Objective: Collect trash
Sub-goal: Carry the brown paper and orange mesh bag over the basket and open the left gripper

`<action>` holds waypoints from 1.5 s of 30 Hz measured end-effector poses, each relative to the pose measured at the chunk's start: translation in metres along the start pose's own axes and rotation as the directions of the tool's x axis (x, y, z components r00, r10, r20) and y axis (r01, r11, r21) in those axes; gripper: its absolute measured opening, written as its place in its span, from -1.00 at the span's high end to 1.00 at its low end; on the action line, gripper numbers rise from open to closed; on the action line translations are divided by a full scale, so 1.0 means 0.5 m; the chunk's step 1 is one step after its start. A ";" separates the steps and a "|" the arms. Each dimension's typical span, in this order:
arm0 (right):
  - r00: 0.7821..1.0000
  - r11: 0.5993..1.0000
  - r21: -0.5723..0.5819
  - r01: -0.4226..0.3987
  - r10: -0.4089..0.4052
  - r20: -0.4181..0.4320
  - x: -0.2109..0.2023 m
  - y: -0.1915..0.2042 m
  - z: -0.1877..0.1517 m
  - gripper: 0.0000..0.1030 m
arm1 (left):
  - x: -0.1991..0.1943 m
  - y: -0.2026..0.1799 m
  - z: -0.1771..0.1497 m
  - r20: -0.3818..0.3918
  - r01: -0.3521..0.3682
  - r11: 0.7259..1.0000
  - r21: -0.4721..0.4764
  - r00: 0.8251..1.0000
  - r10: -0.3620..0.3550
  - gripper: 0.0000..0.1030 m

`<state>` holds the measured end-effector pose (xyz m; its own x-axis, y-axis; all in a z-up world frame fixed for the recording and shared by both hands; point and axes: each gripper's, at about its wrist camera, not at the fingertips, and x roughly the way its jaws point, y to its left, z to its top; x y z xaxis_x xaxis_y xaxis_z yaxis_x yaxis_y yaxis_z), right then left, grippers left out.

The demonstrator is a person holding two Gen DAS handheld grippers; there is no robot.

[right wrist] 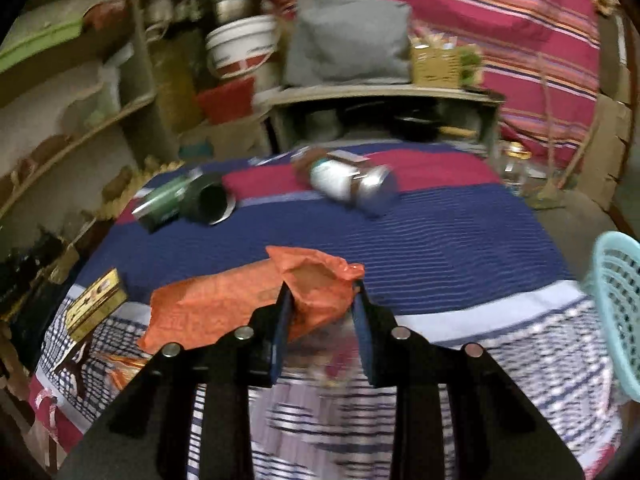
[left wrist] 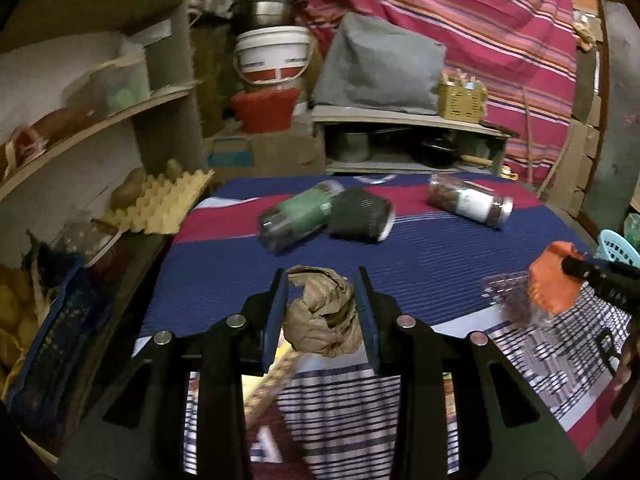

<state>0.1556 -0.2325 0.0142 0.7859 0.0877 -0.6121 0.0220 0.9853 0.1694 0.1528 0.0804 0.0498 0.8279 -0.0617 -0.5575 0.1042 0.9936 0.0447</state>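
Both claws loaded. Left claw (left wrist: 322, 308) clamped on crumpled brown paper (left wrist: 322, 316); right claw (right wrist: 320, 308) clamped on orange wrapper (right wrist: 256, 304), both lifted just above the striped-cloth counter (right wrist: 440, 240). Next, prob.: carry w/o easing grip to teal basket (right wrist: 618, 320) at right edge, release over it, not beside it. Right view shows basket's open mesh wall + a gold box (right wrist: 96, 304); left view shows only basket's corner, but also egg tray (left wrist: 168, 204).

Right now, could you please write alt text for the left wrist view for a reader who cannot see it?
The left gripper is shut on a crumpled brown paper ball above a blue and red striped cloth. Beyond lie a green-labelled jar, a dark paper cup and a white-labelled jar, all on their sides. At right, the right gripper holds an orange wrapper.
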 end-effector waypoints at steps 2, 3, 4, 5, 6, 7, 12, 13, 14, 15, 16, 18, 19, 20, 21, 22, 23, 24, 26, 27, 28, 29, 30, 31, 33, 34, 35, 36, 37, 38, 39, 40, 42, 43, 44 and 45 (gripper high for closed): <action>1.000 0.999 0.029 0.026 -0.026 0.016 -0.024 -0.051 0.000 0.42 | 0.000 -0.040 0.006 0.003 0.024 1.000 0.014 1.000 -0.024 0.37; 0.999 0.999 0.037 0.035 -0.036 0.019 -0.031 -0.066 -0.001 0.42 | 0.000 -0.051 0.007 0.004 0.032 0.999 0.017 0.999 -0.032 0.37; 0.998 0.997 0.047 0.053 -0.055 0.025 -0.043 -0.093 -0.004 0.42 | 0.001 -0.072 0.009 0.004 0.045 0.999 0.024 0.999 -0.045 0.37; 0.997 0.996 0.053 0.066 -0.068 0.028 -0.051 -0.107 -0.007 0.42 | 0.003 -0.092 0.010 0.001 0.058 0.998 0.029 0.998 -0.058 0.37; 0.996 0.995 0.059 0.080 -0.082 0.032 -0.061 -0.127 -0.010 0.42 | 0.005 -0.113 0.012 -0.003 0.071 0.997 0.036 0.997 -0.071 0.37; 0.994 0.993 0.070 0.096 -0.099 0.037 -0.073 -0.152 -0.013 0.42 | 0.007 -0.130 0.014 -0.004 0.080 0.996 0.041 0.997 -0.080 0.37; 0.985 0.982 0.101 0.158 -0.164 0.052 -0.121 -0.245 -0.027 0.42 | 0.010 -0.238 0.022 -0.002 0.139 0.988 0.069 0.990 -0.139 0.37; 0.982 0.979 0.104 0.176 -0.183 0.056 -0.132 -0.267 -0.029 0.42 | 0.010 -0.260 0.024 -0.003 0.152 0.986 0.074 0.988 -0.152 0.37; 0.979 0.977 0.106 0.187 -0.194 0.058 -0.138 -0.279 -0.030 0.42 | 0.011 -0.280 0.024 -0.004 0.162 0.984 0.079 0.987 -0.162 0.37; 0.977 0.974 0.109 0.200 -0.207 0.060 -0.146 -0.297 -0.030 0.42 | 0.012 -0.298 0.024 -0.004 0.170 0.982 0.084 0.985 -0.171 0.37; 0.973 0.970 0.114 0.215 -0.223 0.063 -0.156 -0.318 -0.031 0.42 | 0.013 -0.324 0.025 -0.006 0.184 0.979 0.093 0.983 -0.184 0.36; 0.968 0.965 0.124 0.233 -0.242 0.066 -0.172 -0.352 -0.032 0.42 | 0.016 -0.378 0.025 -0.011 0.211 0.971 0.114 0.977 -0.212 0.36; 0.965 0.961 0.131 0.242 -0.252 0.067 -0.181 -0.373 -0.034 0.42 | 0.017 -0.396 0.026 -0.013 0.222 0.967 0.122 0.975 -0.222 0.37; 0.964 0.959 0.134 0.248 -0.259 0.067 -0.188 -0.389 -0.036 0.42 | 0.017 -0.424 0.026 -0.015 0.237 0.962 0.134 0.971 -0.237 0.36; 0.961 0.956 0.137 0.257 -0.268 0.066 -0.195 -0.404 -0.040 0.42 | 0.018 -0.452 0.026 -0.018 0.250 0.957 0.147 0.968 -0.251 0.36; 0.957 0.952 0.141 0.272 -0.283 0.066 -0.202 -0.425 -0.044 0.42 | 0.019 -0.472 0.027 -0.019 0.259 0.953 0.157 0.966 -0.259 0.36; 0.954 0.949 0.145 0.281 -0.292 0.065 -0.206 -0.435 -0.048 0.42 | 0.020 -0.500 0.027 -0.021 0.272 0.947 0.172 0.962 -0.272 0.36; 0.952 0.946 0.150 0.289 -0.301 0.063 -0.209 -0.448 -0.051 0.42 | 0.021 -0.522 0.026 -0.023 0.282 0.942 0.184 0.959 -0.282 0.36; 0.945 0.937 0.162 0.308 -0.321 0.060 -0.218 -0.479 -0.057 0.42 | 0.023 -0.573 0.026 -0.029 0.308 0.929 0.207 0.951 -0.309 0.36; 0.941 0.933 0.168 0.319 -0.332 0.058 -0.223 -0.496 -0.061 0.42 | 0.025 -0.590 0.026 -0.031 0.318 0.924 0.213 0.947 -0.319 0.36; 0.938 0.928 0.173 0.329 -0.343 0.057 -0.228 -0.514 -0.064 0.42 | 0.026 -0.621 0.026 -0.036 0.339 0.914 0.223 0.940 -0.340 0.36; 0.935 0.925 0.177 0.336 -0.350 0.056 -0.232 -0.526 -0.066 0.42 | 0.026 -0.637 0.026 -0.039 0.350 0.908 0.228 0.936 -0.351 0.36; 0.932 0.921 0.181 0.344 -0.359 0.055 -0.237 -0.543 -0.069 0.42 | 0.026 -0.665 0.025 -0.045 0.371 0.898 0.237 0.927 -0.371 0.36; 0.929 0.918 0.183 0.351 -0.366 0.053 -0.241 -0.556 -0.072 0.42 | 0.025 -0.685 0.023 -0.047 0.384 0.890 0.246 0.922 -0.384 0.36; 0.923 0.912 0.185 0.367 -0.382 0.049 -0.245 -0.583 -0.076 0.42 | 0.027 -0.731 0.019 -0.053 0.405 0.873 0.271 0.912 -0.407 0.36; 0.920 0.908 0.185 0.375 -0.390 0.049 -0.247 -0.596 -0.079 0.42 | 0.029 -0.752 0.017 -0.058 0.415 0.867 0.278 0.908 -0.416 0.36; 0.918 0.906 0.187 0.380 -0.395 0.049 -0.248 -0.603 -0.080 0.42 | 0.031 -0.771 0.015 -0.065 0.426 0.859 0.282 0.902 -0.426 0.36; 0.916 0.904 0.191 0.383 -0.398 0.048 -0.249 -0.613 -0.082 0.42 | 0.033 -0.788 0.013 -0.072 0.439 0.852 0.284 0.896 -0.438 0.36; 0.915 0.902 0.195 0.385 -0.401 0.047 -0.251 -0.623 -0.084 0.42 | 0.036 -0.808 0.010 -0.081 0.454 0.844 0.285 0.889 -0.451 0.36; 0.914 0.900 0.198 0.389 -0.404 0.044 -0.251 -0.633 -0.086 0.42 | 0.039 -0.827 0.007 -0.087 0.469 0.836 0.284 0.881 -0.464 0.36; 0.912 0.898 0.200 0.392 -0.407 0.041 -0.250 -0.641 -0.088 0.42 | 0.043 -0.845 0.005 -0.093 0.483 0.829 0.283 0.874 -0.477 0.36; 0.912 0.897 0.201 0.394 -0.409 0.037 -0.249 -0.648 -0.090 0.42 | 0.046 -0.857 0.003 -0.097 0.493 0.823 0.282 0.868 -0.486 0.36; 0.907 0.892 0.199 0.406 -0.420 0.031 -0.246 -0.662 -0.094 0.42 | 0.056 -0.888 0.002 -0.111 0.513 0.812 0.279 0.857 -0.504 0.36; 0.904 0.889 0.197 0.413 -0.426 0.028 -0.243 -0.667 -0.095 0.42 | 0.065 -0.906 0.001 -0.117 0.520 0.807 0.281 0.853 -0.509 0.36; 0.902 0.887 0.195 0.419 -0.432 0.026 -0.241 -0.672 -0.095 0.42 | 0.069 -0.921 0.000 -0.121 0.523 0.803 0.285 0.851 -0.511 0.36; 0.901 0.885 0.198 0.421 -0.434 0.024 -0.240 -0.678 -0.095 0.42 | 0.074 -0.938 -0.002 -0.125 0.527 0.799 0.290 0.848 -0.514 0.36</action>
<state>0.0247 -0.5699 -0.0065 0.7131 -0.3517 -0.6065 0.4725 0.8802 0.0451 0.1341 -0.3879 0.0076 0.5798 -0.5513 -0.5999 0.6794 0.7335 -0.0174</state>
